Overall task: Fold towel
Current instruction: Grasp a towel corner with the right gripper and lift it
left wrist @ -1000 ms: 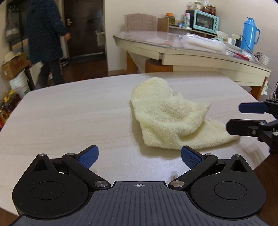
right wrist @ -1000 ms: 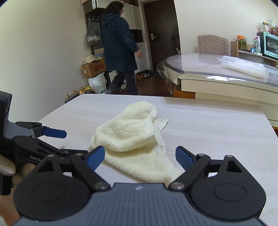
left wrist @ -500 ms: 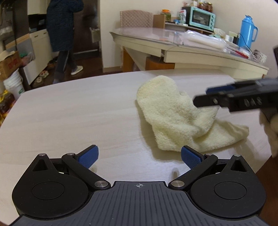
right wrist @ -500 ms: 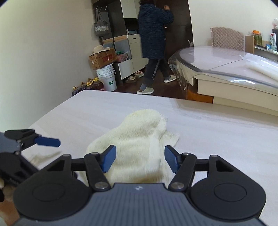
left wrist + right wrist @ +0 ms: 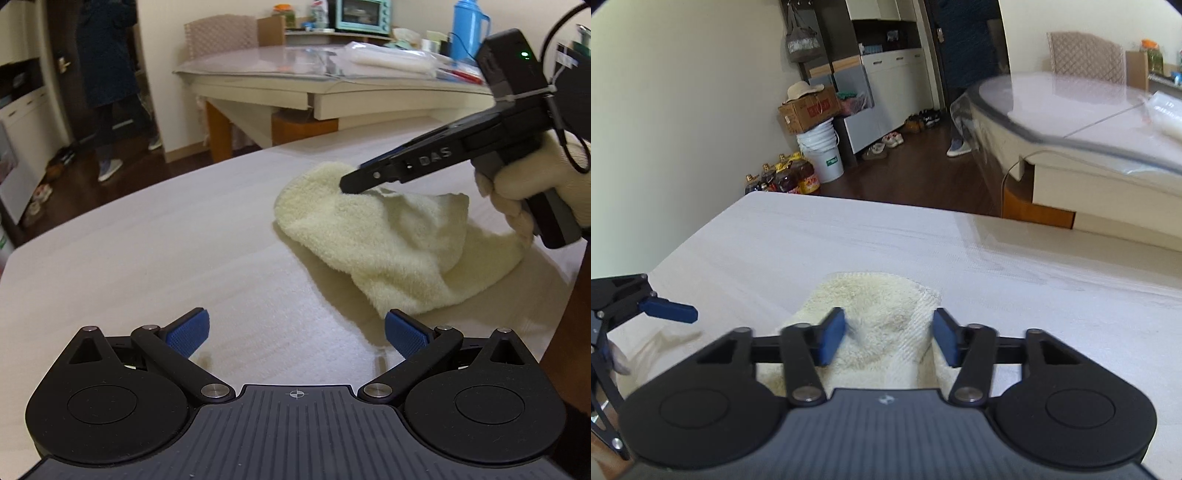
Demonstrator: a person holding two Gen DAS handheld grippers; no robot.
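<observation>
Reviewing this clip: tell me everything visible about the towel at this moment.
The towel is pale cream terry cloth, fluffy, with a flatter ribbed band along one edge. It lies crumpled and loosely bunched, not folded, on the light wood-grain table. The right gripper is open, its blue pads straddling the towel's far rounded end; actual contact is unclear. The left gripper is open near its nearest corner, not touching.

The right tool (image 5: pixel 890 341) covers the towel's (image 5: pixel 882 325) near part; its left pad is motion-blurred. The person (image 5: pixel 107 55) is cut off above.
</observation>
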